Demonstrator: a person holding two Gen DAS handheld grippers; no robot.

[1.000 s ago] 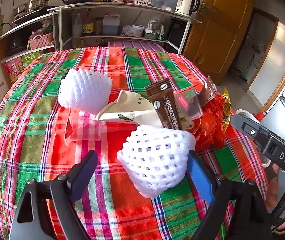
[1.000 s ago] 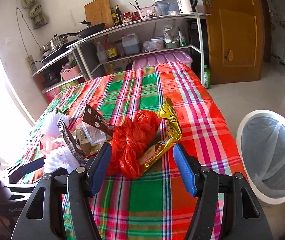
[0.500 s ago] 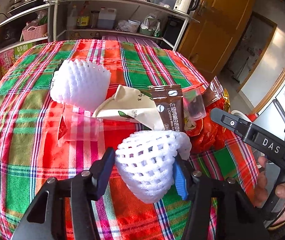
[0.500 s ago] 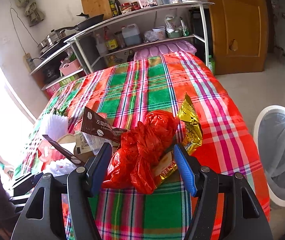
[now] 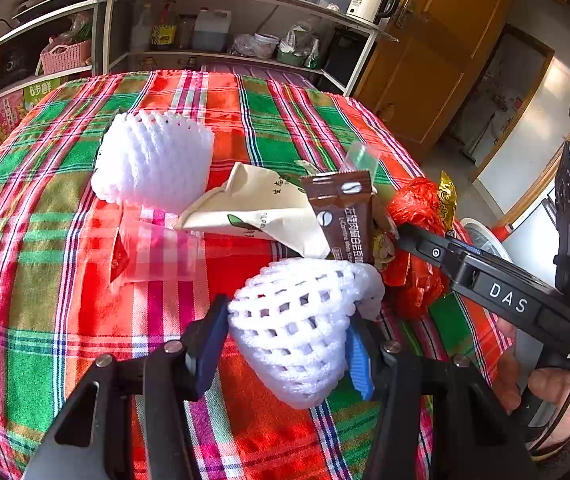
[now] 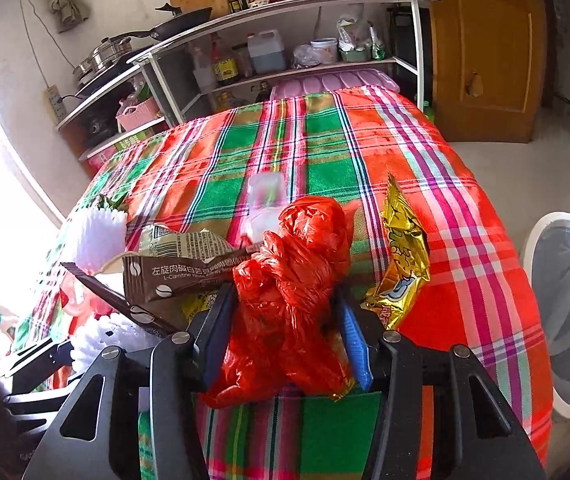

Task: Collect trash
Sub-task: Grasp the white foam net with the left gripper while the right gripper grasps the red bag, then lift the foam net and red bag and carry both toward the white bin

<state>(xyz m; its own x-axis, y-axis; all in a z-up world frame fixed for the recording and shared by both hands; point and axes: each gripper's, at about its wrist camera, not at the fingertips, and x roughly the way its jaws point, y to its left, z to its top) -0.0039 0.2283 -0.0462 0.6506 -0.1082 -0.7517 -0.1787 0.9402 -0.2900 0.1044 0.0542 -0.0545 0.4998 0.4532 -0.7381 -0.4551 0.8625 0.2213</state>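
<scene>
My left gripper (image 5: 285, 320) is closing, and its pads press on a white foam net (image 5: 297, 344) at the near side of the plaid table (image 5: 45, 320). Behind it lie a second foam net (image 5: 153, 164), a beige carton (image 5: 253, 208), a brown sachet (image 5: 345, 220) and a clear wrapper (image 5: 153, 252). My right gripper (image 6: 285, 300) is closing too, with a crumpled red plastic bag (image 6: 297, 248) filling the gap and touching both pads. A gold wrapper (image 6: 401, 256) leans just right of its right finger.
A white-rimmed bin (image 6: 557, 216) lined with a clear bag stands on the floor off the table's right edge. A shelf unit (image 6: 285, 8) with pans and bottles runs behind the table, and a wooden door (image 6: 485, 60) is at the back right.
The left jaws came together onto the foam net. The right gripper moved forward and down over the red bag, and its jaws narrowed onto it.
</scene>
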